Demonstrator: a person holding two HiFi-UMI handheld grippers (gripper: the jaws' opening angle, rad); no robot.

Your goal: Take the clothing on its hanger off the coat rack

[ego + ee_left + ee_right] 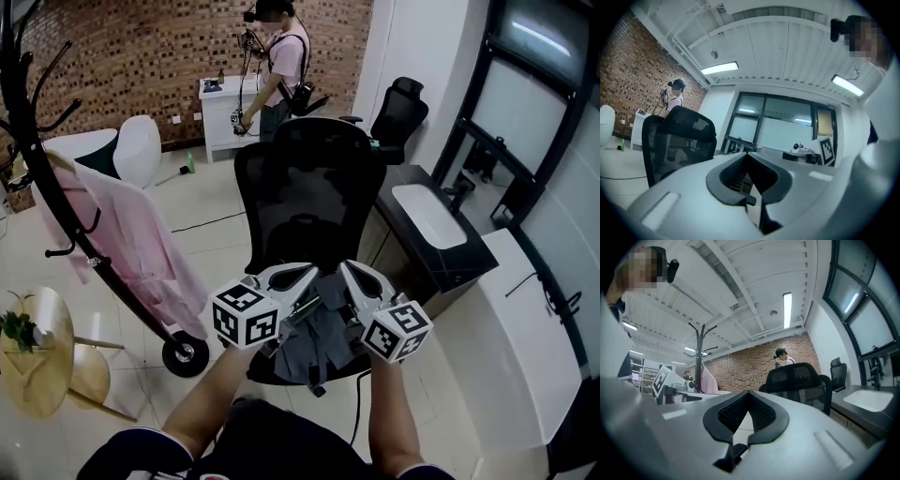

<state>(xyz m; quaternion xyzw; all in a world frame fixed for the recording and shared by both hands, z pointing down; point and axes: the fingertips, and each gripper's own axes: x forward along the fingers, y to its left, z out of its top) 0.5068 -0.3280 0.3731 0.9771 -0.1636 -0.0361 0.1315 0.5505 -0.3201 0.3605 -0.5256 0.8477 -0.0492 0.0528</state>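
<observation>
A black coat rack (pixel 26 131) stands at the left, with a pink garment (pixel 131 234) on a hanger hanging from it. The rack (pixel 698 357) and the pink garment (pixel 709 380) also show small in the right gripper view. Both grippers are held up close in front of me, over a black office chair (pixel 309 187), well right of the rack. My left gripper (pixel 309 277) (pixel 747 154) is shut with nothing in it. My right gripper (pixel 349 272) (pixel 749 392) is shut and empty too. Grey clothing (pixel 323 337) lies on the chair seat below them.
A round wooden table (pixel 37 375) with a small plant stands at the lower left. A white chair (pixel 136 150), a white cabinet (pixel 220 112) and a person (pixel 281 66) are at the back. A dark counter (pixel 441 253) and a second black chair (pixel 398 112) are on the right.
</observation>
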